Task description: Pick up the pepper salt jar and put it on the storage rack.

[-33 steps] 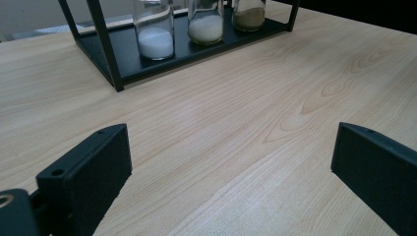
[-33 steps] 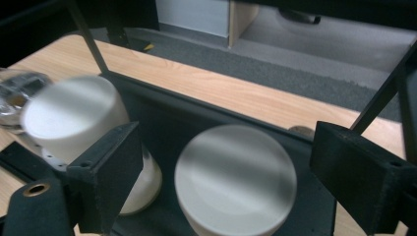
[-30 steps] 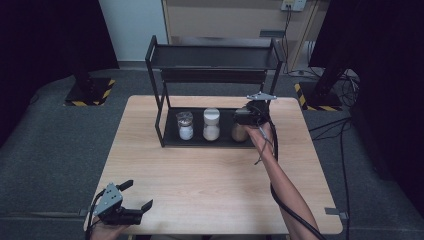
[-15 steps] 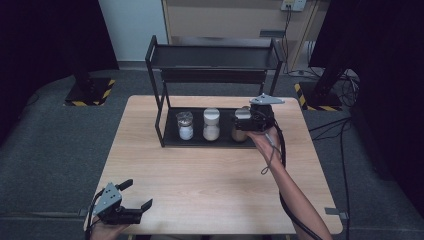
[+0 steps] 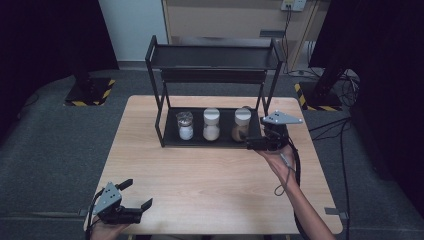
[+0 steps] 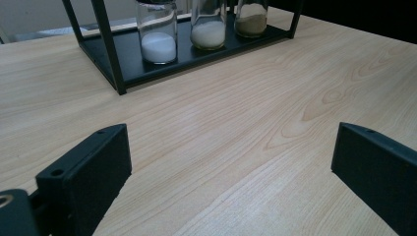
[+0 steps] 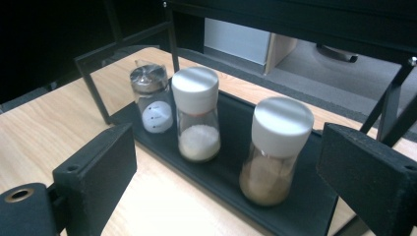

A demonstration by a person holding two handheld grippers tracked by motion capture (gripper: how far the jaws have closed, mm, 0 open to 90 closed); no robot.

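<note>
A black two-tier rack (image 5: pixel 215 55) stands at the table's far side. Its lower shelf (image 7: pixel 231 172) carries three jars: a steel-capped glass shaker (image 5: pixel 185 125) of white powder, a white-lidded jar (image 5: pixel 211 124) of white grains and a white-lidded jar (image 5: pixel 242 124) of brown spice. My right gripper (image 5: pixel 251 143) sits just off the rack's right front corner, beside the brown jar (image 7: pixel 275 152). Its jaws have just been opening and stand open with nothing between them. Over the near left corner my left gripper (image 5: pixel 137 194) is open and holds nothing.
The rack's top shelf (image 5: pixel 215 50) holds nothing and overhangs the jars. Bare wooden table (image 5: pixel 210 175) stretches between the rack and the near edge. A cable (image 5: pixel 295 170) trails from the right gripper along the person's forearm.
My right gripper has drawn back from the brown jar toward the rack's right front corner, leaving the jar standing on the shelf. The left gripper has stayed put.
</note>
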